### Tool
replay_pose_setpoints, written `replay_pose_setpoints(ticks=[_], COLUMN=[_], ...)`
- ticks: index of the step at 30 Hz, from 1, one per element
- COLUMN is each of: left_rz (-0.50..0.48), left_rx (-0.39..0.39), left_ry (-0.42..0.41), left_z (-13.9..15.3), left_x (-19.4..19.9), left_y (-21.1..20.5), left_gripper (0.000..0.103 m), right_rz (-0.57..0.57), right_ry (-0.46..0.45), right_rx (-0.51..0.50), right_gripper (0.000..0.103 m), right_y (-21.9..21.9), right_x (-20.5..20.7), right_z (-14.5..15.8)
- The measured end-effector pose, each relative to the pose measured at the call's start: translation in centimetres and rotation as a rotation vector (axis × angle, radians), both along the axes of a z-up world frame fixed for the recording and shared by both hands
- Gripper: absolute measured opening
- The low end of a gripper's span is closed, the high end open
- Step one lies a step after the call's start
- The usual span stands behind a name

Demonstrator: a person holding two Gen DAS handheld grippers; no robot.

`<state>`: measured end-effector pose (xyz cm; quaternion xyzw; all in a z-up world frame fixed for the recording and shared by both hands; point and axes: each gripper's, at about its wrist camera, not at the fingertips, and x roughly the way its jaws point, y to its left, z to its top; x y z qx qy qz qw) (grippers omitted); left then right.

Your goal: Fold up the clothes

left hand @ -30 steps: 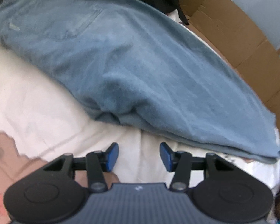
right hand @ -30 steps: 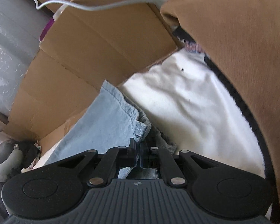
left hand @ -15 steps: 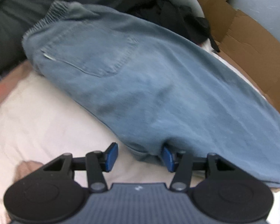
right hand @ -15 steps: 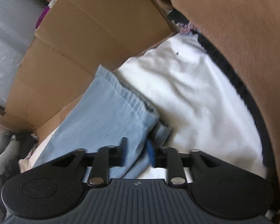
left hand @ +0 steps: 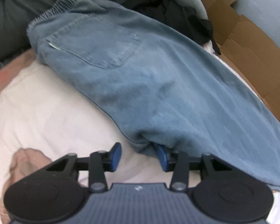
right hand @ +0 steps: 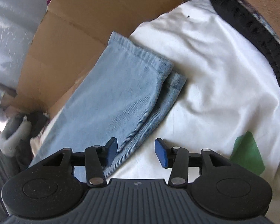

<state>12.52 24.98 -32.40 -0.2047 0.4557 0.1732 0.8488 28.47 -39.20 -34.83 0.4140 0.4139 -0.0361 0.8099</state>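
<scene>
A pair of blue jeans (left hand: 158, 78) lies lengthwise on a white sheet (left hand: 46, 115), one leg stacked on the other, hems (right hand: 149, 63) nearly aligned. The left gripper (left hand: 138, 155) stands spread at the crotch fold (one pad tucked under denim); the right gripper (right hand: 135, 154) gapes near the hems, holding nothing. Halving the length looks next, needing both ends pinched. No legible writing.

Cardboard (right hand: 69, 59) crowds the jeans (right hand: 110, 100); white bedding (right hand: 214, 85) right seems open.
</scene>
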Motion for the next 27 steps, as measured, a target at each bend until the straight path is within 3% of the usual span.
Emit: replay_pose_setpoints(ticks=[6, 8, 13, 17, 18, 21, 24, 27], left_rz=[0.011, 0.013, 0.008, -0.008, -0.012, 0.013, -0.016, -0.016], left_rx=[0.029, 0.030, 0.110, 0.138, 0.131, 0.083, 0.112, 0.075], left_ry=[-0.027, -0.050, -0.063, -0.042, -0.039, -0.040, -0.051, -0.039], left_z=[-0.9, -1.1, -1.9, -1.3, -1.1, -0.2, 0.6, 0.6], left_x=[0.6, 0.8, 1.1, 0.7, 0.5, -0.3, -1.2, -1.2], left_y=[-0.2, -0.3, -1.2, -1.3, -1.1, 0.3, 0.2, 0.6], left_gripper=[0.047, 0.052, 0.055, 0.019, 0.016, 0.013, 0.013, 0.013], right_rz=[-0.056, -0.059, -0.064, -0.082, -0.087, -0.102, -0.120, -0.139], right_ry=[-0.018, -0.023, -0.034, -0.039, -0.039, -0.042, -0.047, -0.057], right_rx=[0.022, 0.022, 0.017, 0.028, 0.033, 0.051, 0.073, 0.088], right_gripper=[0.052, 0.052, 0.052, 0.052, 0.052, 0.052, 0.052, 0.052], right_y=[-0.4, -0.3, -0.2, -0.5, -0.6, -0.8, -1.1, -1.4], right_x=[0.1, 0.1, 0.4, 0.6, 0.6, 0.6, 0.5, 0.6], right_z=[-0.5, -0.7, -0.9, -0.9, -1.0, -1.1, -1.3, -1.5])
